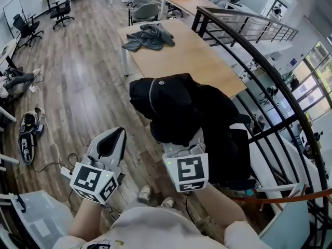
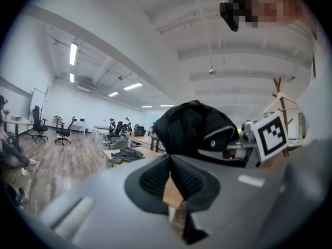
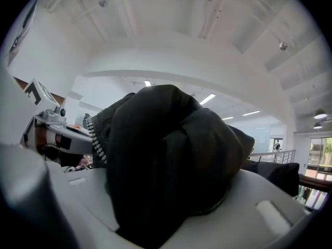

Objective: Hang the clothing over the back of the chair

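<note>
A: In the head view, what do we carry, and how do we go on well?

B: Our right hand-held gripper (image 1: 181, 145) is clenched on the black jacket (image 1: 171, 105), which is bunched in the air before us, near the wooden worktop (image 1: 197, 61). Our left hand-held gripper (image 1: 110, 143) is closed on nothing. We think it should take a second edge, so that we spread the lump and drape it evenly. The grey chair (image 1: 144, 10) is well apart.

A: And the left gripper view?

B: Its ribbed black pads meet, with nothing between them. The jacket looks thick and matte, with a pale zipper line.

A: The right gripper view?

B: Soft folded cloth fills the jaws fully. The zipper teeth run along its left edge. We judge that such heavy cloth slides off if one side hangs longer.
</note>
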The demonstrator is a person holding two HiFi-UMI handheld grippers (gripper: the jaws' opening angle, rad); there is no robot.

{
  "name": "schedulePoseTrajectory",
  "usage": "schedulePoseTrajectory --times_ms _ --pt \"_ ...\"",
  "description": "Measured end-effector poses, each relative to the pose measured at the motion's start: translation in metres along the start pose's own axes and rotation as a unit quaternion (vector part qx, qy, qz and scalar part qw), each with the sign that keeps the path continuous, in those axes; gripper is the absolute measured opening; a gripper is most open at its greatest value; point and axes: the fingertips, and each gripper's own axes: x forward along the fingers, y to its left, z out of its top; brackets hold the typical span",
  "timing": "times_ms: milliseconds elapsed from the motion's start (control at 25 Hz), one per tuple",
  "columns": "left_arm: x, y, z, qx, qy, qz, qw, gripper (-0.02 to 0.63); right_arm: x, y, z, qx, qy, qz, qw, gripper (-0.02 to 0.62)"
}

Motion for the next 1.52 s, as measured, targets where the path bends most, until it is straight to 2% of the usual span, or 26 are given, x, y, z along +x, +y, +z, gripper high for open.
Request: schedulePoseTrajectory --times_ms 280,480,680,960,1120,1280,1400,1520 --pt "0.002 0.014 -0.002 -0.013 0.002 0.011 0.9998 0.002 0.023 0.033 -0.037 0.021 0.046 0.051 0.997 0.183" --pt "-0.002 0.029 0.001 -0.035 -0.03 0.041 0.9981 0.002 0.032 0.044 -0.067 0.025 0.074 0.065 0.995 0.187" --pt "0.002 0.026 -0.01 -0.034 -0.02 0.028 0.9988 0.002 0.037 0.06 -0.102 -0.031 0.119 0.071 0.99 0.195" --pt "0.007 0.019 -0.037 -0.027 0.013 0.016 0.9994 0.002 0.04 0.071 -0.131 -0.101 0.163 0.075 0.979 0.211" --pt "0.008 0.013 -0.041 -0.027 0.019 0.015 0.9993 0.003 0.036 0.074 -0.142 -0.136 0.184 0.085 0.97 0.247" --pt "0.012 0.015 -0.05 -0.023 0.029 0.005 0.9993 0.002 0.032 0.084 -0.146 -0.169 0.197 0.102 0.96 0.31" --pt "0.017 0.013 -0.06 -0.021 0.042 -0.003 0.9989 0.002 0.019 0.093 -0.148 -0.204 0.211 0.129 0.947 0.404" --pt "0.022 0.012 -0.065 -0.026 0.041 -0.002 0.9988 0.002 0.006 0.101 -0.149 -0.226 0.219 0.151 0.937 0.46"
